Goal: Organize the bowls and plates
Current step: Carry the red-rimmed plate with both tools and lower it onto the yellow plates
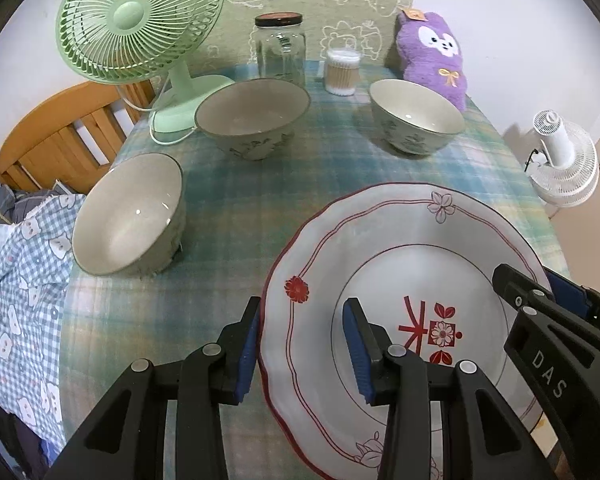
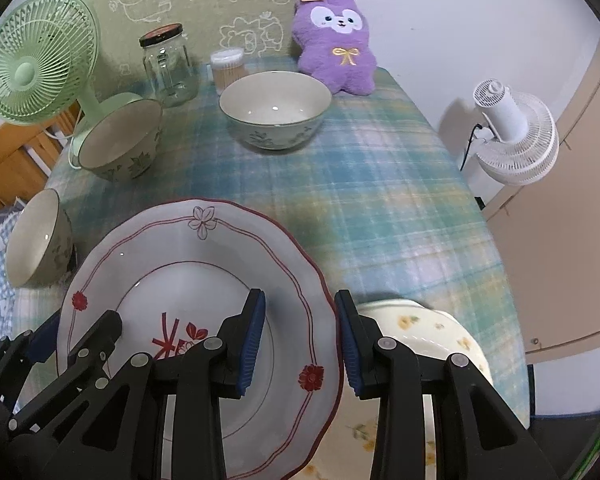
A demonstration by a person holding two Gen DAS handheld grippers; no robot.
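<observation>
Red-rimmed plate [image 1: 380, 240] gripped by left claw [image 1: 300, 344] and right claw [image 2: 300, 336]; three bowls [image 1: 256, 120] unstacked on desk [image 1: 300, 184].

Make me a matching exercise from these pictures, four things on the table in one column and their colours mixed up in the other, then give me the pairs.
Things:
1. fan
2. plush toy
3. jar lid
4. plate rim

Colours:
A. purple
B. red
C. green
D. black

Pairs: 1-C, 2-A, 3-D, 4-B
</observation>
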